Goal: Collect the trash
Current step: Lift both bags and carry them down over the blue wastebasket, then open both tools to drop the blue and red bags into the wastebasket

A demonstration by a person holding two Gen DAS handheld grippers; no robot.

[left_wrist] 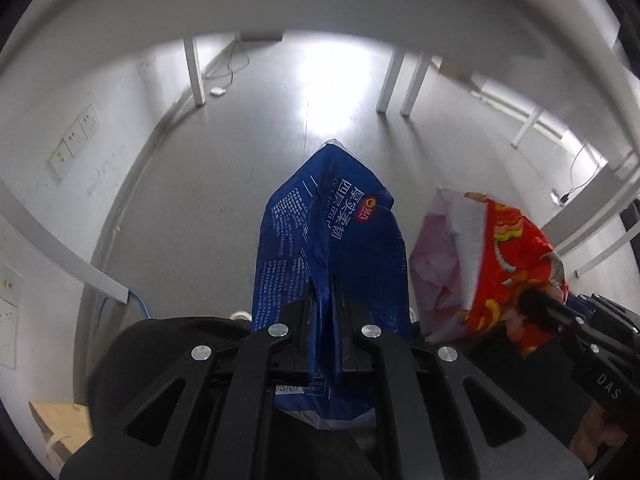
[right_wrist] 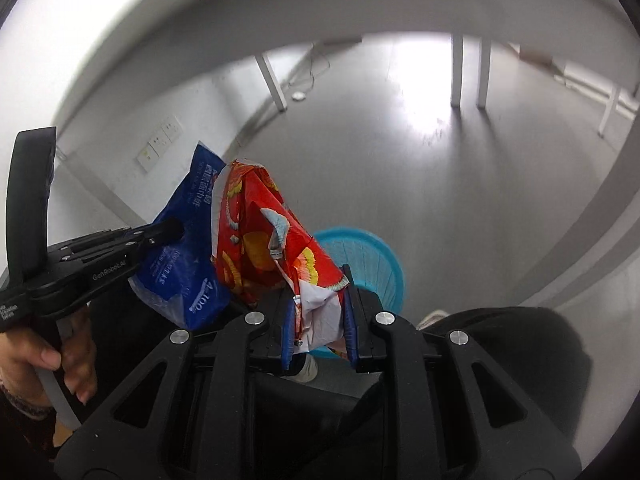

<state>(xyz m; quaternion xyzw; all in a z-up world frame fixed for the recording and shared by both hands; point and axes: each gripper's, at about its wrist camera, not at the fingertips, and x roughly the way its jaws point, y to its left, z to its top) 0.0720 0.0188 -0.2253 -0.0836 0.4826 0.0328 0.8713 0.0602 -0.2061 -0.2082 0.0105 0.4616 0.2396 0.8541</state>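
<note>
Black linkage arms fill the bottom of both wrist views, yours to steer. Beyond them, the biggest thing is the grey floor point(right_wrist: 460, 184), then the white desk legs point(right_wrist: 456, 72) at twelve o'clock. Next in size is the turquoise bin point(right_wrist: 376, 256), showing just past the right gripper's tips at about one o'clock in the right wrist view; it cannot be seen from the left wrist. Then comes the blue tissue wrapper point(left_wrist: 320, 240), standing up at twelve o'clock from the left gripper point(left_wrist: 326, 312), and the red snack bag point(right_wrist: 276, 240), rising toward eleven o'clock from the right gripper point(right_wrist: 318, 316). Your left hand point(right_wrist: 52, 352) grips its handle at eight o'clock in the right wrist view. What could go wrong, I judge: both pieces are light, floppy film, so if you let go off-centre or too high they could drift or catch the rim and land on the floor; the two bags sit just beside each other and may snag on release. Your left jaws are pressed together on a pinched fold of the blue wrapper; your right jaws are clamped on the crumpled white-and-red end of the snack bag.
</note>
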